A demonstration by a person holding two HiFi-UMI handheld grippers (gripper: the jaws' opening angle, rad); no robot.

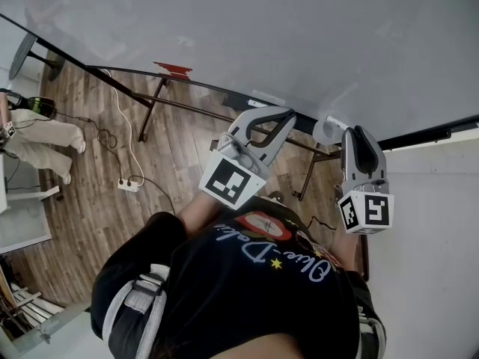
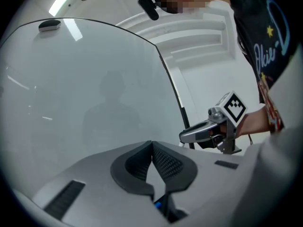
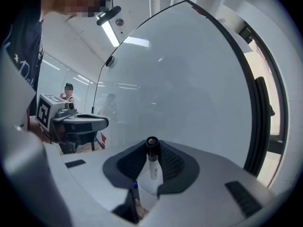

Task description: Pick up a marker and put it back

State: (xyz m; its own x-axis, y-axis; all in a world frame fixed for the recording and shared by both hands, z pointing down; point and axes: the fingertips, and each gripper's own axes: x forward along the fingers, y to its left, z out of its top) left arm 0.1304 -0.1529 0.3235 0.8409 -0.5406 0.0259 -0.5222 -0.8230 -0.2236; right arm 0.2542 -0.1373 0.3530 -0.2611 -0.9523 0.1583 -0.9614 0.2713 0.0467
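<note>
While our right claw (image 3: 152, 150) was clamped on the marker (image 3: 153, 167), with the black cap at the pad tips and the white barrel running back between them, we judged the pick-up done and the put-back not yet begun. Claw and marker hung in front of the whiteboard (image 3: 189, 79), apart from it. Our left claw (image 2: 152, 145) had its tips together on nothing.

The next move, as we read it, called for bringing the marker to the dark rail (image 1: 187, 81) along the board's lower edge. We would need to lay it flat there and only then let the pads part, so it would not roll off. Whether that rail was its proper place we could not tell.

As for writing, the barrel carried print too small to read. The dark shirt (image 1: 224, 290) showed pale cursive lettering and a yellow star, upside down in the head view, and we could not read it with confidence. The cube (image 1: 365, 212) on each claw bore only black-and-white square patterns.
</note>
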